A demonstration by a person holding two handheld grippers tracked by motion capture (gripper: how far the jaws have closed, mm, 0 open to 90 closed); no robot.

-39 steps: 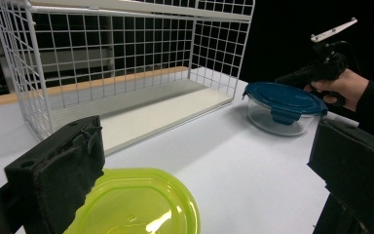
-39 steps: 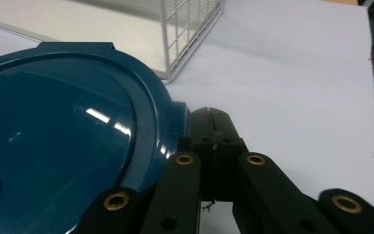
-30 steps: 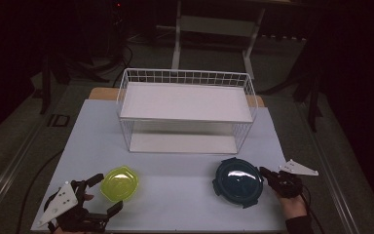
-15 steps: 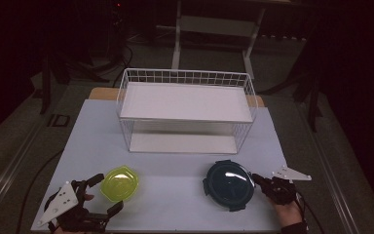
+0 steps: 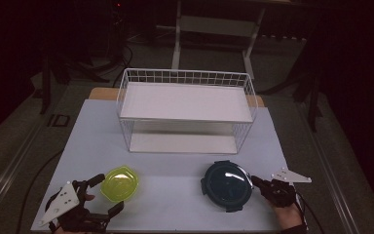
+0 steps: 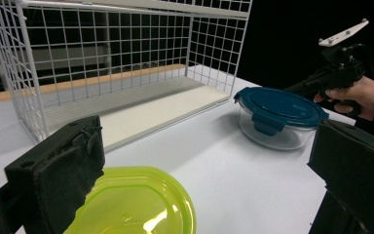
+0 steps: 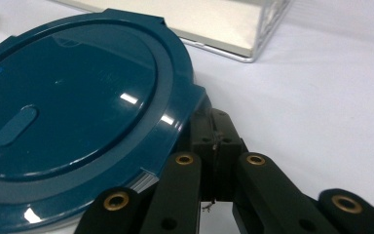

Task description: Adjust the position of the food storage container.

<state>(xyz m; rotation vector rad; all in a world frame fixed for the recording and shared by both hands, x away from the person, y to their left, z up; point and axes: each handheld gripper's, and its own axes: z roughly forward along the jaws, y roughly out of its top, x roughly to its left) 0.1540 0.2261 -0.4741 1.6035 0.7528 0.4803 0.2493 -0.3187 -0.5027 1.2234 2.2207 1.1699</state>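
High view: right claw [image 5: 259, 183] closed tight, tips together, nosed against the right rim of the blue-lidded glass container [image 5: 226, 185], which sits on the white surface [image 5: 175, 195] in front of the wire rack [image 5: 185, 109], toward its right end. Right gripper view: the shut jaws meet just under the lid's edge beside a latch tab; nothing is between them. Likely step: nudging the container leftward, or lining it up before a grasp.

Left claw [image 5: 100, 195] spread wide, holding nothing, straddling the near-left side of the yellow-green lidded container [image 5: 121, 183]. Left gripper view: that yellow lid [image 6: 136, 204] lies low between the two pads, neither visibly pressing.

To do it well, by judgement: keep the push low on the glass wall rather than on the lid lip, so the lid does not lift or the bowl tip. Push slowly and straight; glass slides readily on this smooth top. Stay short of the rack's front wire.
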